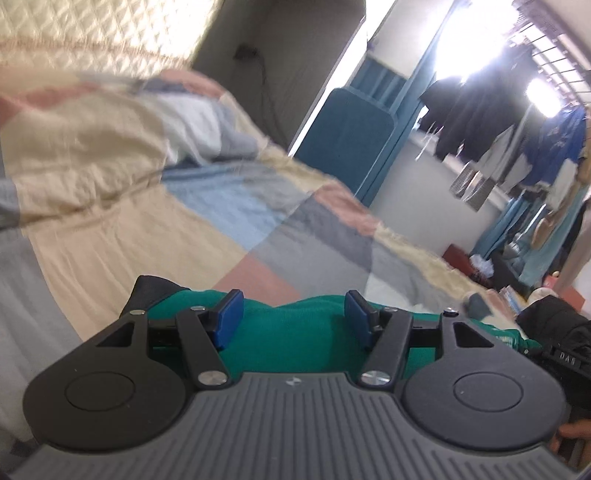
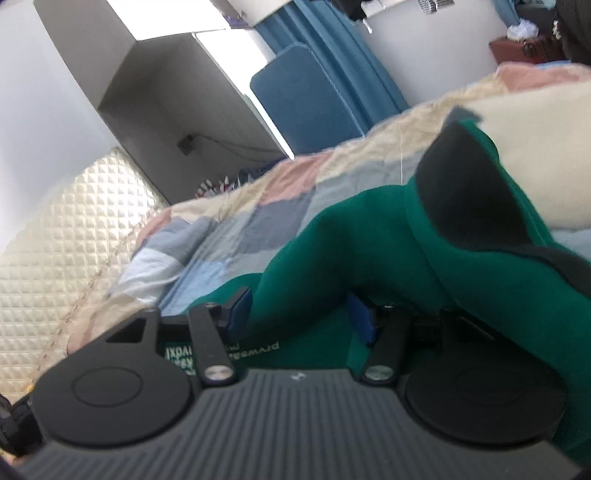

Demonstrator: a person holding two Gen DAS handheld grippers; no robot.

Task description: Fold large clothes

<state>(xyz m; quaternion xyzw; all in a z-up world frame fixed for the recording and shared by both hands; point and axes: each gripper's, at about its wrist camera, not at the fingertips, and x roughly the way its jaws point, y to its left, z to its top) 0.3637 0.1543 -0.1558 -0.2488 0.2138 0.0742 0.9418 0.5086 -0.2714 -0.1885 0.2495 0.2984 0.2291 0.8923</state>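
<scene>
Two grippers are at work over one bed (image 1: pixel 122 206) covered by a patchwork quilt of cream, pink, blue and grey squares. Far left in the left wrist view, a quilted cream headboard (image 1: pixel 92 33) stands behind one rumpled pillow (image 1: pixel 192 122). Moving right, the left gripper (image 1: pixel 293 319) holds its two blue fingers (image 1: pixel 229 319) moderately wide apart; one green garment (image 1: pixel 295 339) with a black cuff or collar piece lies bunched under and between them, but the pads do not visibly press on it. Further right, one blue padded panel (image 1: pixel 347 136) leans by the wall, and several dark and blue clothes (image 1: pixel 480 125) hang at a bright window.

In the right wrist view, the headboard (image 2: pixel 55 236) is again at the left, then the quilt (image 2: pixel 229 221). The right gripper (image 2: pixel 299 317) has its fingers (image 2: pixel 240 310) at a similar middling spread. The green garment (image 2: pixel 369 236) rises in a fold between them and drapes over the right finger, with white printed lettering showing below; whether the pads actually clamp the cloth I cannot tell
</scene>
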